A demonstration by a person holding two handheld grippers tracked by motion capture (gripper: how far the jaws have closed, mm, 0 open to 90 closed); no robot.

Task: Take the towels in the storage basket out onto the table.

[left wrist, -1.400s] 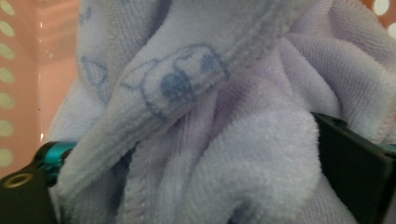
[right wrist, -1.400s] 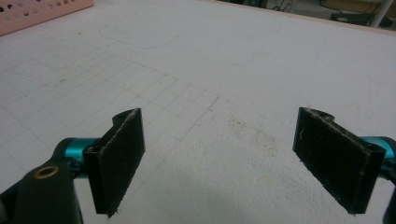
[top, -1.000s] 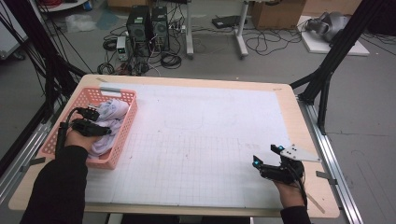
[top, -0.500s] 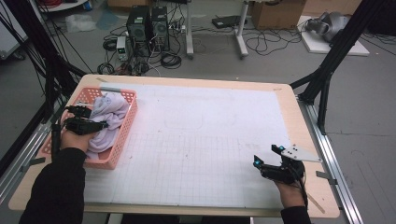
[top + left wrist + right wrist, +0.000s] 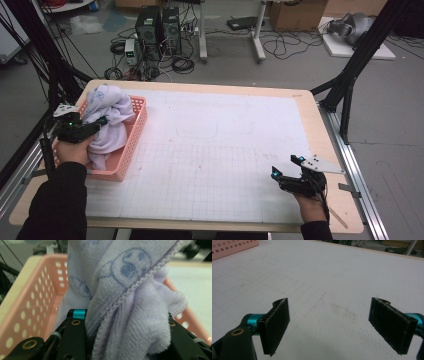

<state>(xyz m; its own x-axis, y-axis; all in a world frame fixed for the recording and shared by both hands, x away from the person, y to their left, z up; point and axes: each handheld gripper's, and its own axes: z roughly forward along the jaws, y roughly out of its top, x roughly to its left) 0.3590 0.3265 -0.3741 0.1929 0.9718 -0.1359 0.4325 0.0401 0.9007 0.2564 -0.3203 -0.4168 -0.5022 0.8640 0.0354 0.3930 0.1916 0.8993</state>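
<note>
Now, near to far, as I hold things:

My left gripper (image 5: 95,124): my jaws have just been closing and now clamp a thick fold of the pale lilac microfibre towel (image 5: 107,117), which bunches between them in the left gripper view.

Towel: soft, printed with faint blue cartoon faces (image 5: 132,262); its bulk is raised above the rim of the pink perforated plastic basket (image 5: 131,145), and its tail hangs down inside the basket.

Basket: sits at the left edge of the white gridded mat (image 5: 220,150), near the table's far-left corner; I cannot tell whether anything else lies under the towel.

My right gripper (image 5: 290,167): jaws stand wide apart with nothing between them, low over the mat at the near-right corner, well apart from the basket.

Mat: a faint outlined rounded square (image 5: 195,127) is drawn toward its middle.

Step in hand: I judge this the lift-out, with the towel gripped but not yet free of the basket.

Next move: probably raise further until the tail clears the rim, then carry it right over the mat; my idle gripper could take a hanging corner to spread it.
</note>
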